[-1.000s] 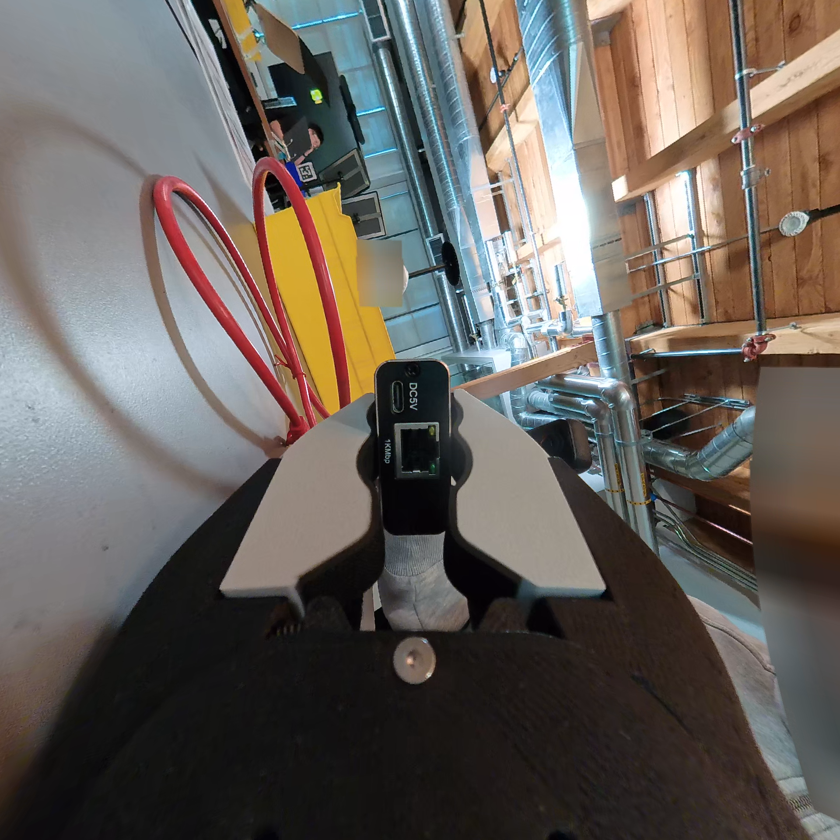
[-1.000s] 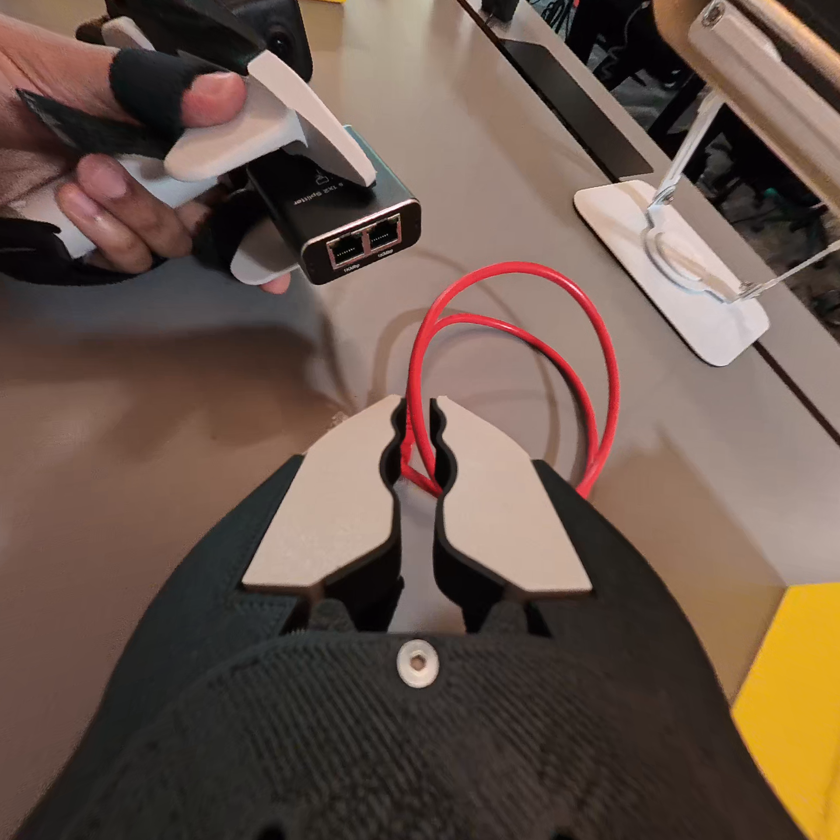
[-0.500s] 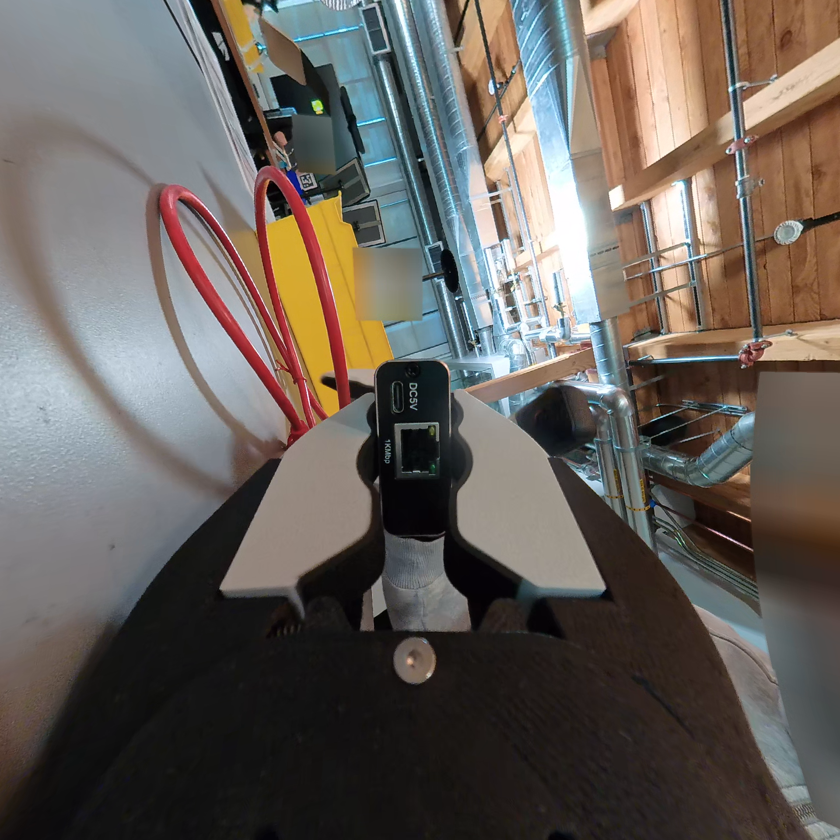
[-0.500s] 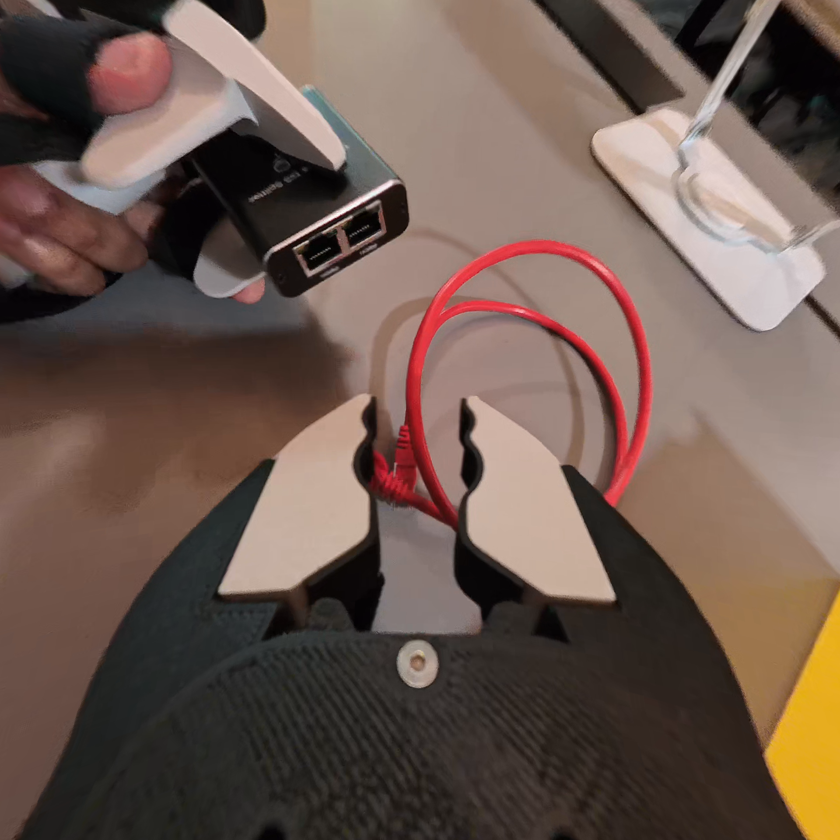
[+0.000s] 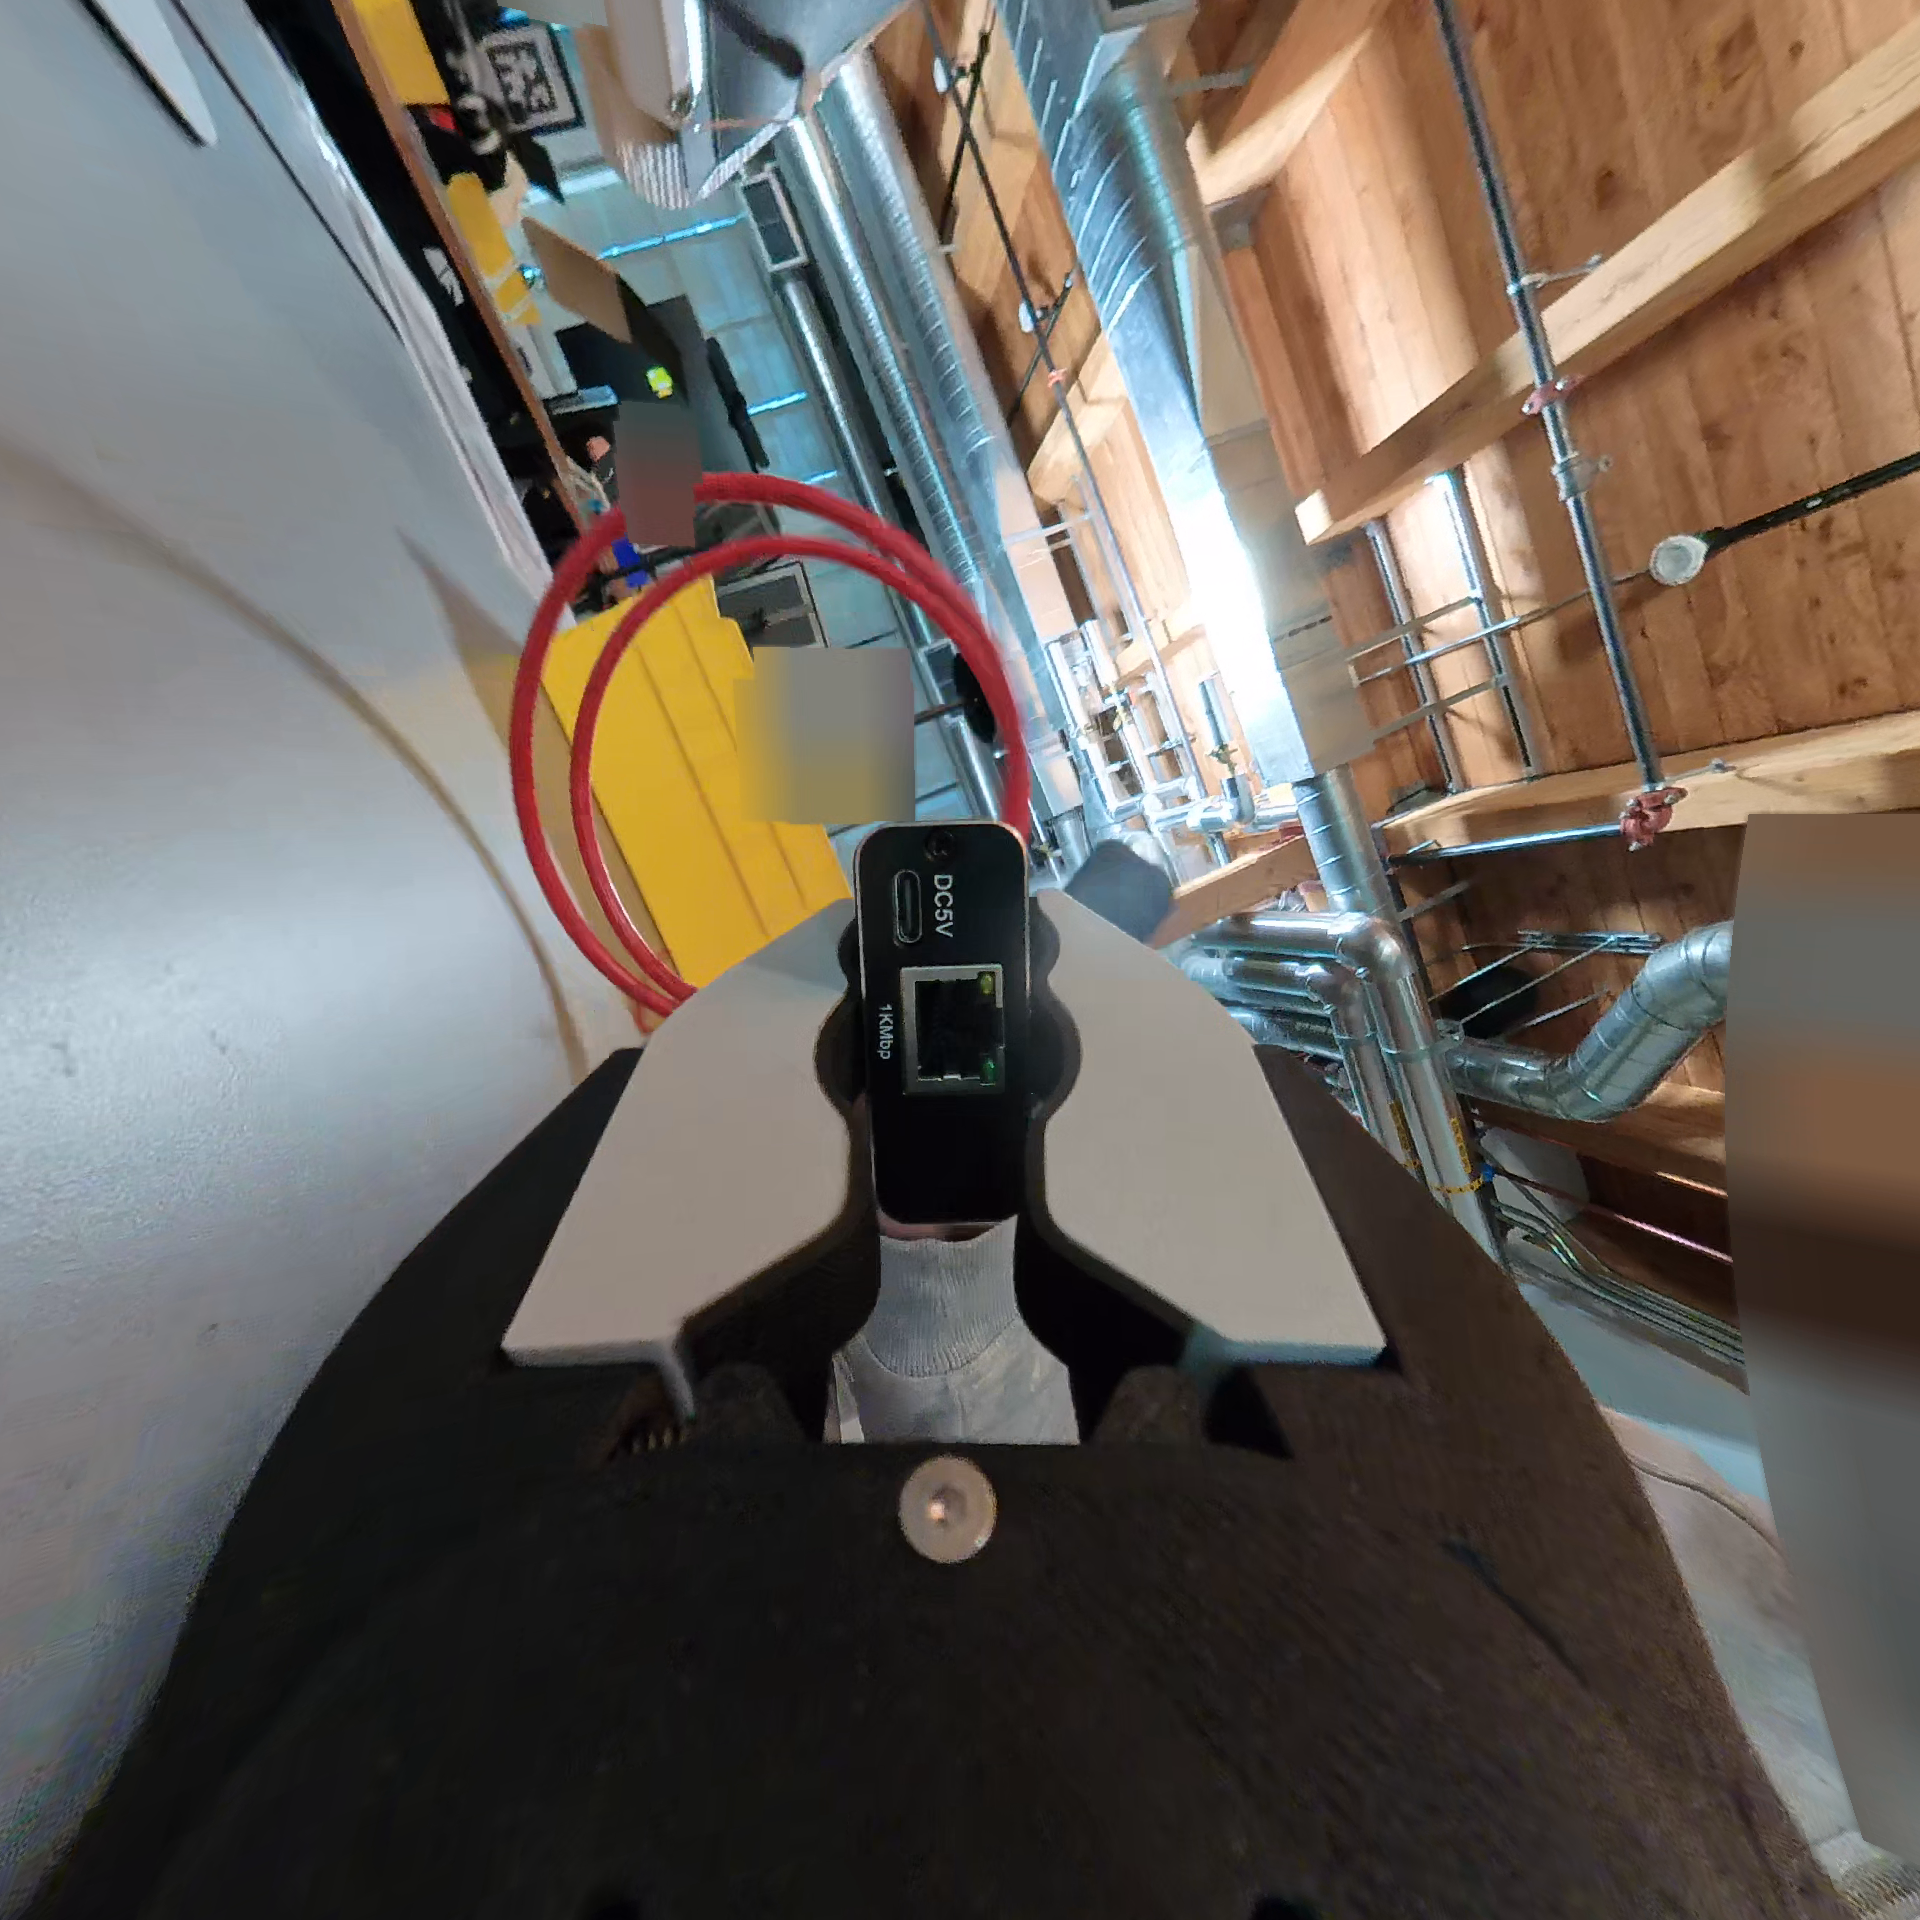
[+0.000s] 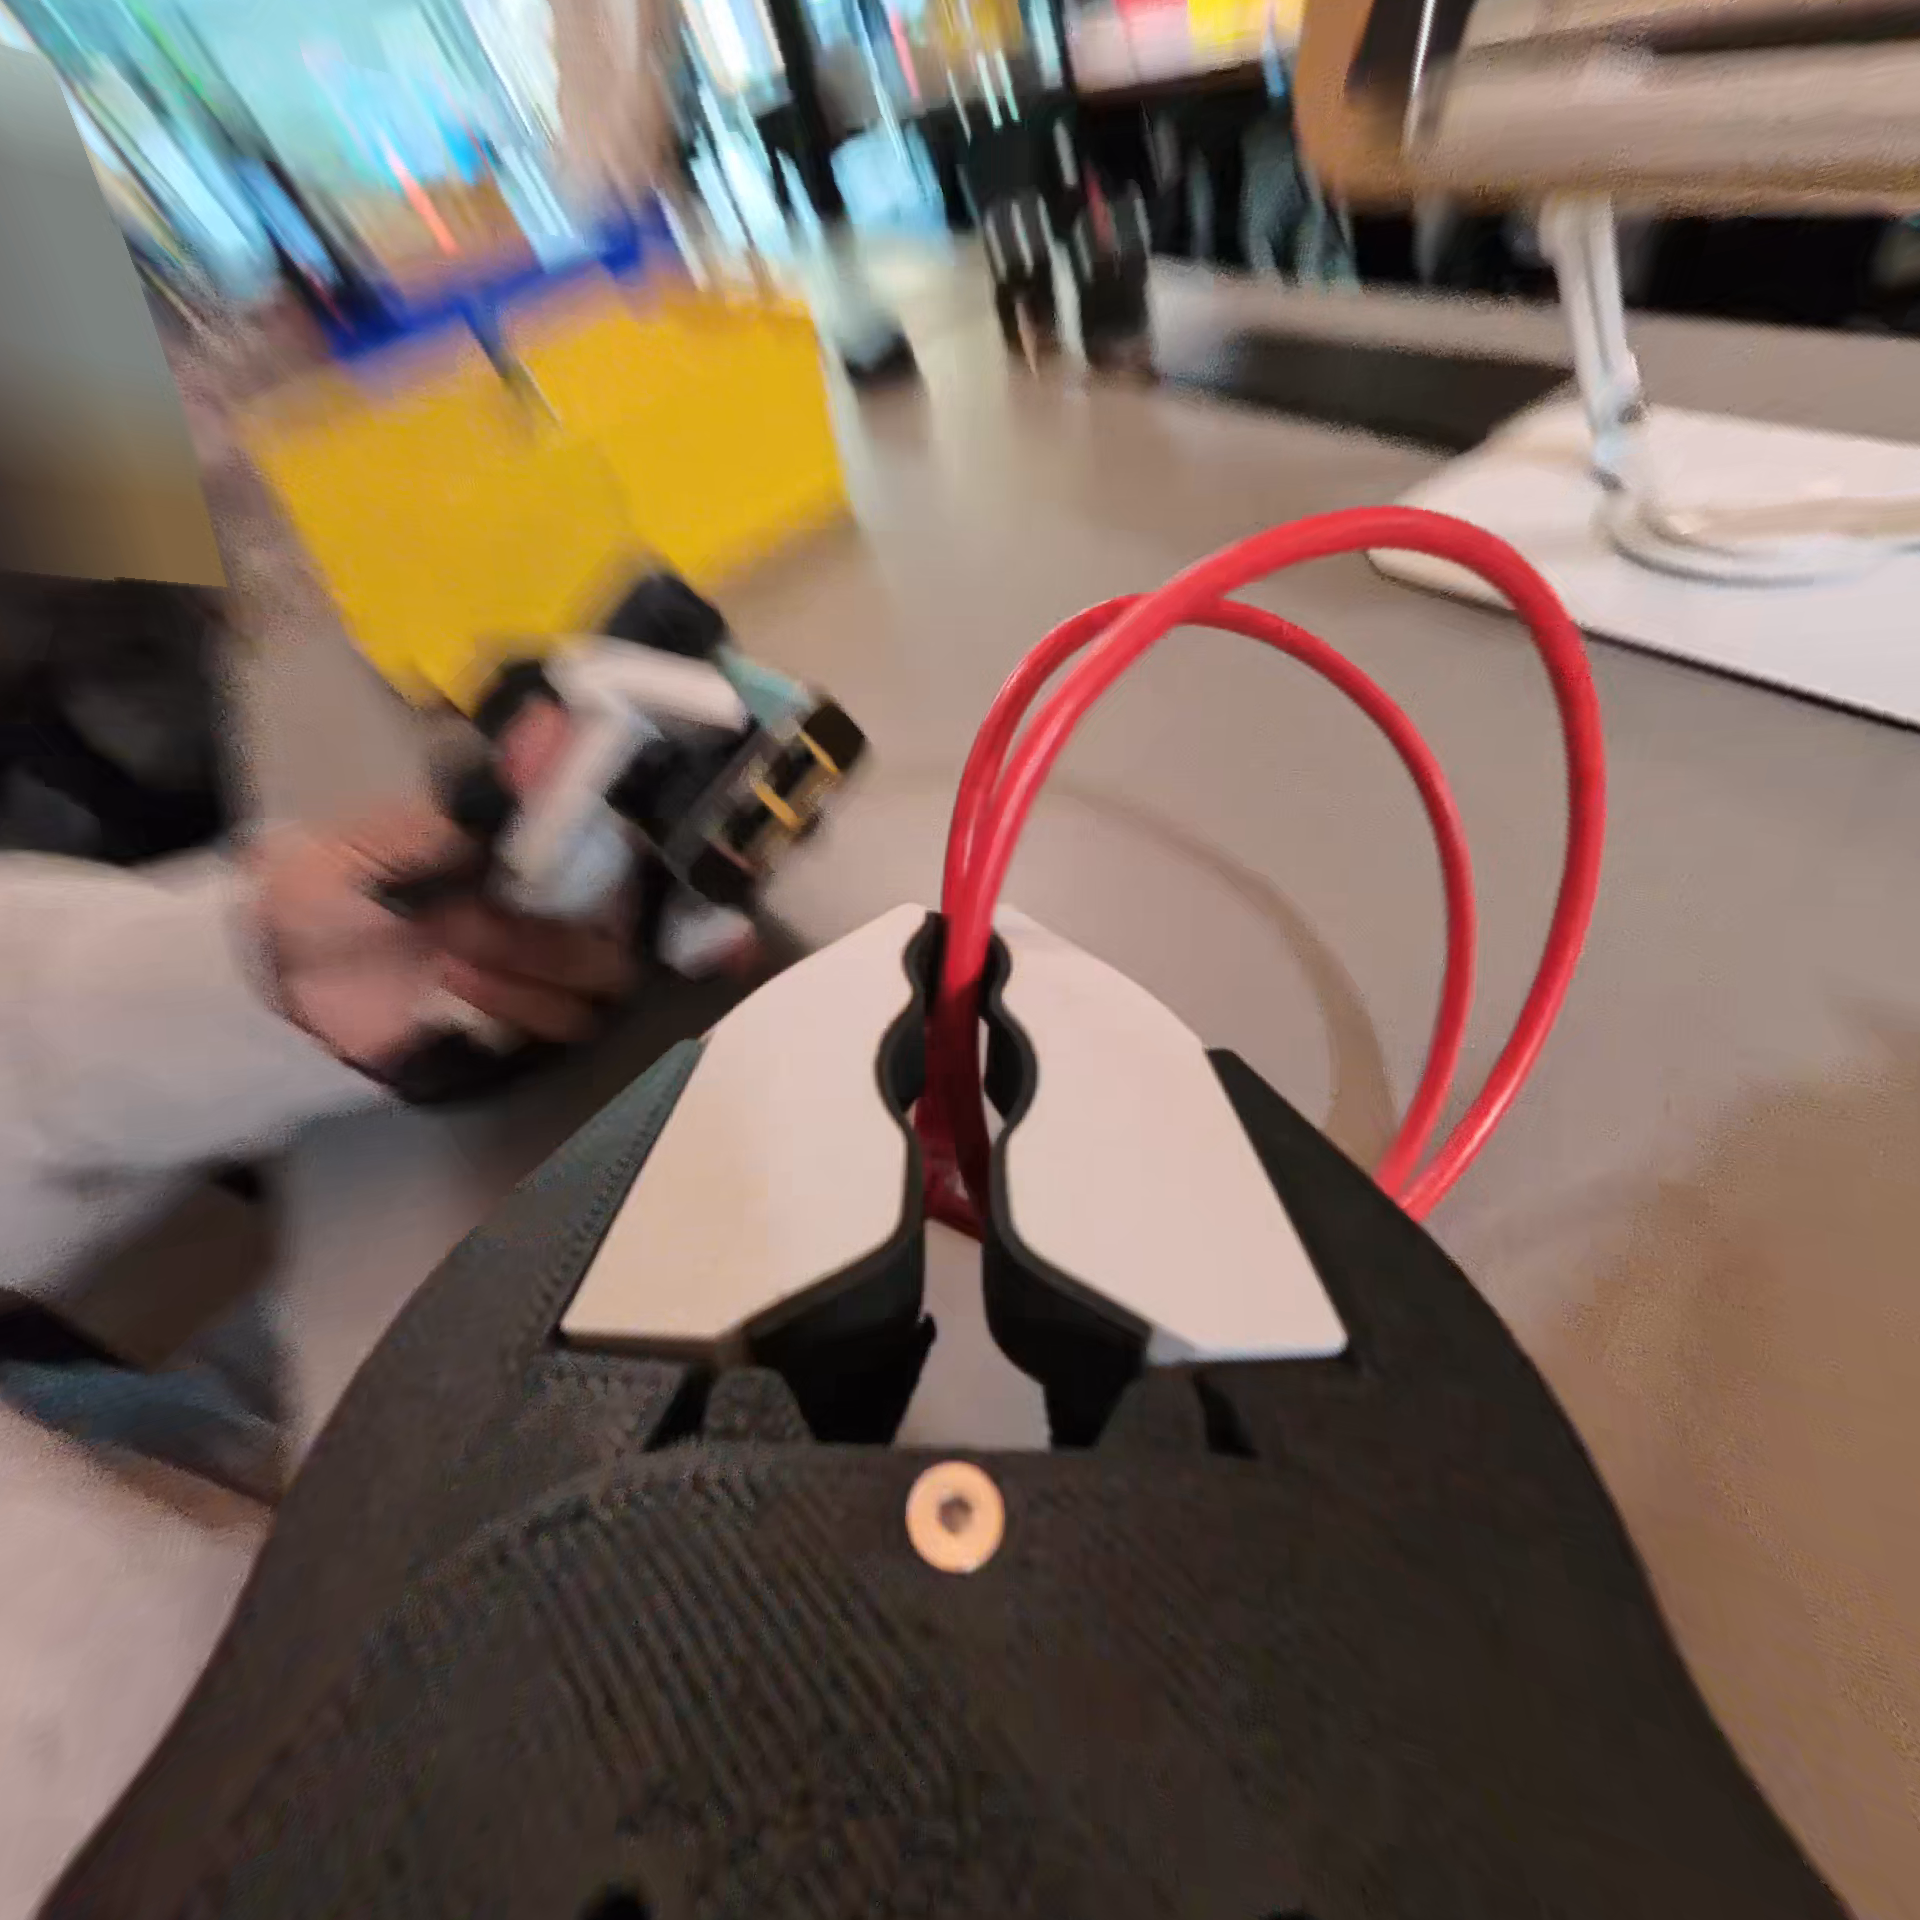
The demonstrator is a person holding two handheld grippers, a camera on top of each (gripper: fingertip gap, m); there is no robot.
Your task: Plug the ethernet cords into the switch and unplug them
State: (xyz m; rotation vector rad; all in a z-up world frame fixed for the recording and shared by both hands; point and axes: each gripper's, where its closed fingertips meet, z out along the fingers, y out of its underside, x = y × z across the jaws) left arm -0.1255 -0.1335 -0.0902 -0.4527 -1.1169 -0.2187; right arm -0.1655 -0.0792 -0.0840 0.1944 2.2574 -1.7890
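Note:
My left gripper (image 5: 940,935) is shut on a small black switch (image 5: 948,1091); one ethernet port and a small power port face the camera. Red ethernet cord (image 5: 540,748) loops stand beyond it, off the grey table (image 5: 208,935). In the right wrist view my right gripper (image 6: 958,930) is shut on the red cord (image 6: 1569,790) near its plug end, and two loops arch up to the right. The plug is hidden between the fingers (image 6: 790,1132). The switch (image 6: 790,758) in the left gripper shows blurred to the left, apart from the cord.
A white lamp base (image 6: 1714,582) with a clear stem stands on the table (image 6: 1714,935) at the right. A yellow bin (image 6: 540,488) lies beyond the table's far side; it also shows in the left wrist view (image 5: 675,790). A person's hand (image 6: 416,956) holds the left gripper.
My right gripper opened around the cord's end, then shut on it and raised it off the table. The switch in the left gripper now sits farther off to the left.

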